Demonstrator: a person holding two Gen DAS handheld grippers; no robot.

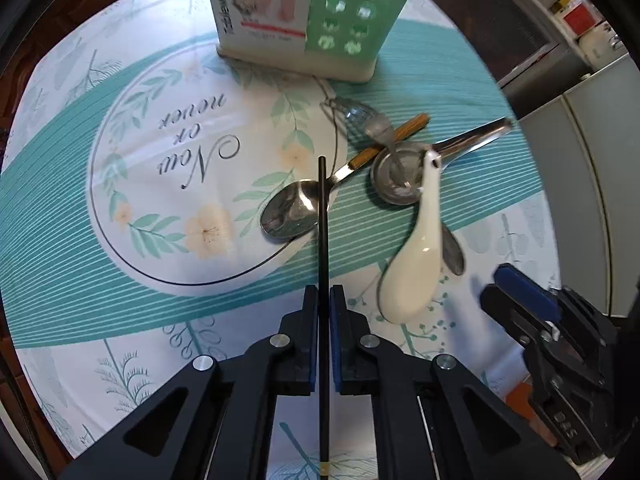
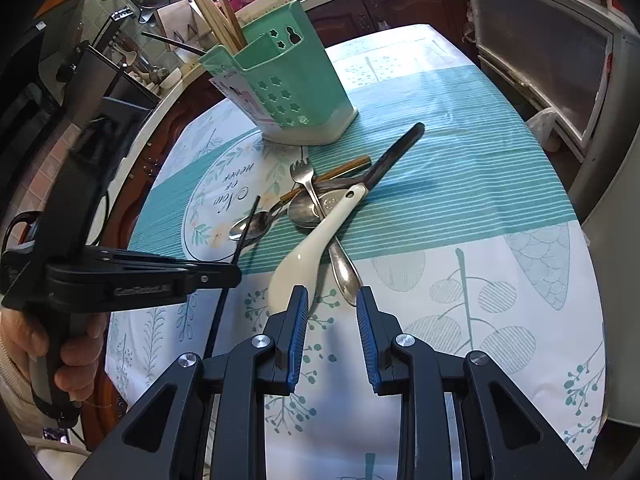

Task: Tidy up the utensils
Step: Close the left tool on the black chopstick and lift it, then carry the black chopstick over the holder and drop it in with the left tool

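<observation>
My left gripper is shut on a thin black chopstick, which runs straight out between the pads and over a steel spoon. From the right wrist view, the left gripper holds the chopstick tilted above the table. A white ceramic spoon lies across a steel ladle, a fork and a brown-handled utensil. My right gripper stands open just short of the white spoon, nothing between its fingers. The green utensil holder stands behind the pile with chopsticks in it.
A teal and white tablecloth covers the table. A black-handled utensil points toward the far right. A person's hand grips the left tool's handle. Kitchen counters and cabinets ring the table edges.
</observation>
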